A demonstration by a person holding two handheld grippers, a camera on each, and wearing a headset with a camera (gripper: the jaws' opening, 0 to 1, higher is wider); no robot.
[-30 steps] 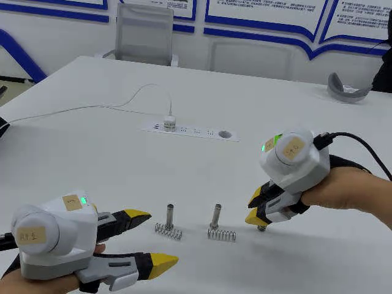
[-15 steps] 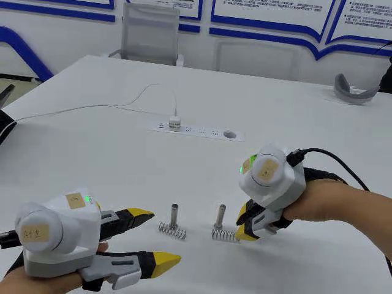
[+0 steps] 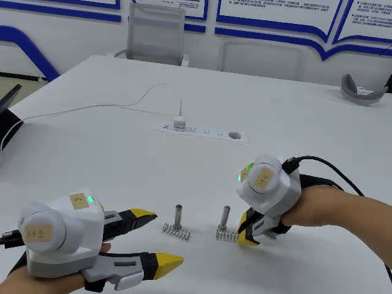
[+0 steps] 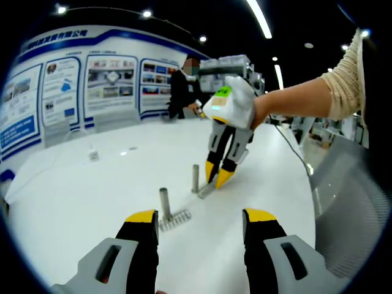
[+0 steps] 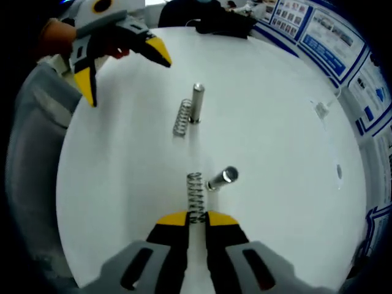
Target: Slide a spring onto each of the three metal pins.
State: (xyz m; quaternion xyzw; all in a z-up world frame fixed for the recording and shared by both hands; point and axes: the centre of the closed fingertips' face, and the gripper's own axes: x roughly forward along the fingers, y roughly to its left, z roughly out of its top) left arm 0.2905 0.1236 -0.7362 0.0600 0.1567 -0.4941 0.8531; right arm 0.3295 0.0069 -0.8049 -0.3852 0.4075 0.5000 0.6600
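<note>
My right tongs (image 5: 196,215) are drawn narrow and pinched on one end of a spring (image 5: 195,191). The spring lies flat on the desk (image 3: 122,153), its free end just beside the foot of the nearer pin (image 5: 222,178), and I place everything else from that pin. The pin stands upright and bare. I grip the spring at its very end rather than its middle, I think, so that the open coil at the far end stays clear to go over the pin's tip.

To the left of that pin, near it, the other pin (image 3: 178,215) also stands upright and bare. A second spring (image 3: 176,231) lies against its foot. Each spring sits right at its own pin, which I take as a layout meant to keep every lift short.

My left tongs (image 3: 156,239) are spread wide and hold nothing. They hover low over the desk, further left of the nearer pin and beyond the other one, with their tips aimed at the pair. I judge they are parked there, ready for the second spring or to steady a pin.

Neither of these two pins wears a spring yet, so this is the pickup. The next move needs the spring stood upright and centred over the tip. A thin coil like this could easily slip or bend.
</note>
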